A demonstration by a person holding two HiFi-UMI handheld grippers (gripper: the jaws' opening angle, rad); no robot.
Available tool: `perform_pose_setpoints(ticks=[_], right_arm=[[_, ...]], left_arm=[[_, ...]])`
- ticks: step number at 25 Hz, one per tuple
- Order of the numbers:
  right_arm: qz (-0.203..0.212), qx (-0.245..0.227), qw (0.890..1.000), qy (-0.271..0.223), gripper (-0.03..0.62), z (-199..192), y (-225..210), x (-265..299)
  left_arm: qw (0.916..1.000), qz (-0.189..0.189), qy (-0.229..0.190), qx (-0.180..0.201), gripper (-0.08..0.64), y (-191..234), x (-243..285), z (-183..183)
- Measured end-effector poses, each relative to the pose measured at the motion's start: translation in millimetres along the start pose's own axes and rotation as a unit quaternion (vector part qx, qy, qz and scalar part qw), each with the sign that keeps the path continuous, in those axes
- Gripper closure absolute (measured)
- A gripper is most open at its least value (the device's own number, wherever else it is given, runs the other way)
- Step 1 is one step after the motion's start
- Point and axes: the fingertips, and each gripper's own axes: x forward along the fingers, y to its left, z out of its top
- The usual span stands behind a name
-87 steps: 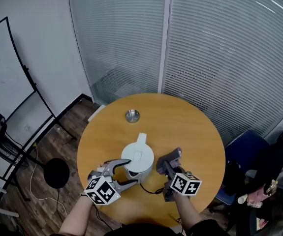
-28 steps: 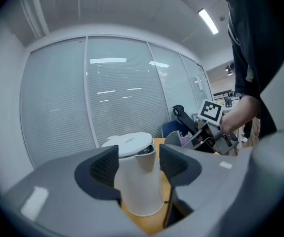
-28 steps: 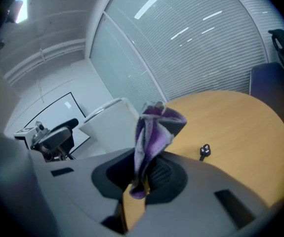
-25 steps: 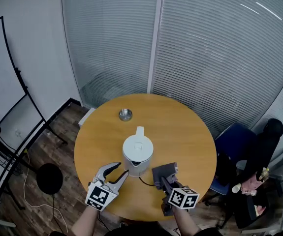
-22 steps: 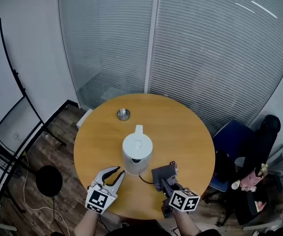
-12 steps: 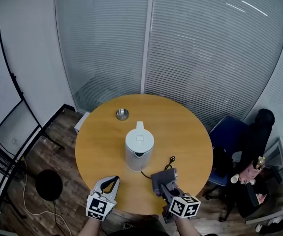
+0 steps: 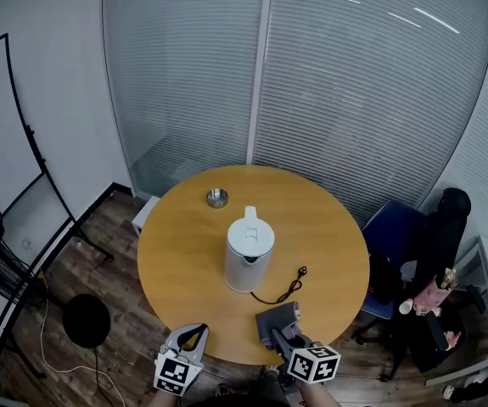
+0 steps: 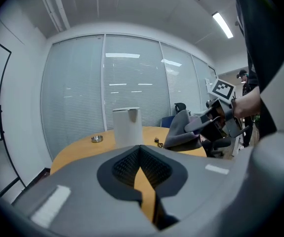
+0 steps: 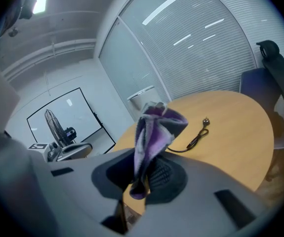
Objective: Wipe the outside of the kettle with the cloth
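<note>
- Left gripper [image 7: 192,334] clenched, jaws pressed together with nothing between them; its own view shows the pads [image 8: 151,166] meeting edge to edge.
- Right gripper [image 7: 281,336] clamped on the cloth [image 7: 276,319]; in its own view the grey and purple cloth [image 9: 154,127] stands up from between the 2 jaws in a bunched fold.
- Both grippers sit at the near rim of the round wooden table [image 7: 176,253], left one low and just at the edge, right one over the tabletop edge.
- Kettle [image 7: 249,247], white, lid shut, stands upright near the table's centre, well apart from both grippers and from the cloth.
- Left gripper view looks straight at the kettle [image 8: 127,127] across the table, with the cloth-holding right gripper [image 8: 216,125] off to the right.
- Black power cord [image 7: 279,292] runs from the kettle's base in a loose curve on the tabletop; its plug [image 7: 301,270] lies free, to the kettle's right.
- 1 small metal dish [image 7: 217,197] on the far side of the table, apart from the kettle.
- Blue chair [image 7: 396,231] beside the table at right.
</note>
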Motion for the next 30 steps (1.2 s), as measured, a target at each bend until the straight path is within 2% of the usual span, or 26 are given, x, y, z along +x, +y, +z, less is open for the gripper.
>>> perform_pose_setpoints(ticks=[2,5,12,20,30], right_arm=[[0.001,-0.004,1.0,0.004,0.551,-6,6,-1],[0.003,-0.008,1.0,0.011,0.551,-16,15,-1],[0.008,-0.016,0.999,0.04,0.551,-40,28,-2],[0.018,-0.017,0.998,0.062,0.551,-55,38,-1],[0.017,-0.02,0.998,0.064,0.551,-53,35,0]], left_arm=[[0.9999,-0.011,0.005,-0.003,0.549,-9,-6,-8],[0.9991,-0.019,0.009,-0.038,0.549,-15,-16,-20],[0.9973,-0.01,0.011,-0.071,0.549,-20,-38,-41],[0.9965,-0.017,0.026,-0.077,0.551,-32,-52,-49],[0.9984,-0.018,0.015,-0.051,0.549,-28,-48,-46]])
